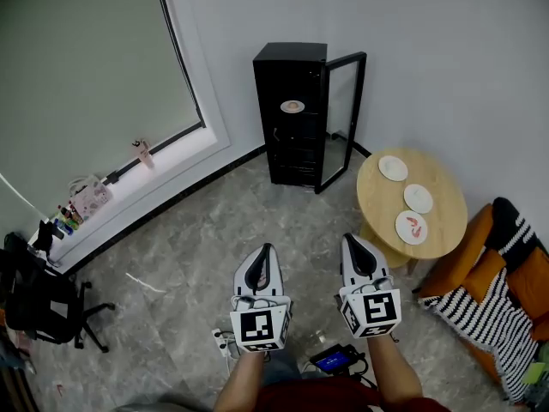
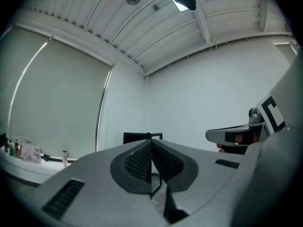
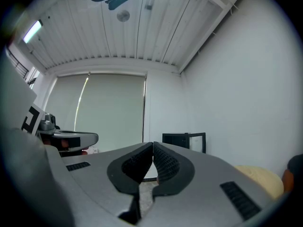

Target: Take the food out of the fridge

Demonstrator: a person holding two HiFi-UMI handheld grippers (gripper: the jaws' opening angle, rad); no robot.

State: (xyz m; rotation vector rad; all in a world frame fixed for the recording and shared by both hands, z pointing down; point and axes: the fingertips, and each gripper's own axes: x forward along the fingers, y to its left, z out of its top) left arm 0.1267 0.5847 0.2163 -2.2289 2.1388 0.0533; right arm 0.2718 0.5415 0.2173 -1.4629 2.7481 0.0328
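Observation:
A black fridge (image 1: 292, 114) stands against the far wall with its glass door (image 1: 343, 118) swung open to the right. On an upper shelf inside lies a plate of food (image 1: 292, 106). The fridge (image 2: 142, 137) peeks over the jaws in the left gripper view, and the fridge (image 3: 183, 140) shows past the jaws in the right gripper view. My left gripper (image 1: 266, 249) and right gripper (image 1: 351, 239) are held side by side well short of the fridge, both shut with nothing in them.
A round wooden table (image 1: 446, 230) at the right carries three plates (image 1: 418, 198). An orange chair with a striped cloth (image 1: 493, 294) stands beside it. A window sill (image 1: 129, 178) with small items runs along the left, and a black office chair (image 1: 43, 303) sits at the lower left.

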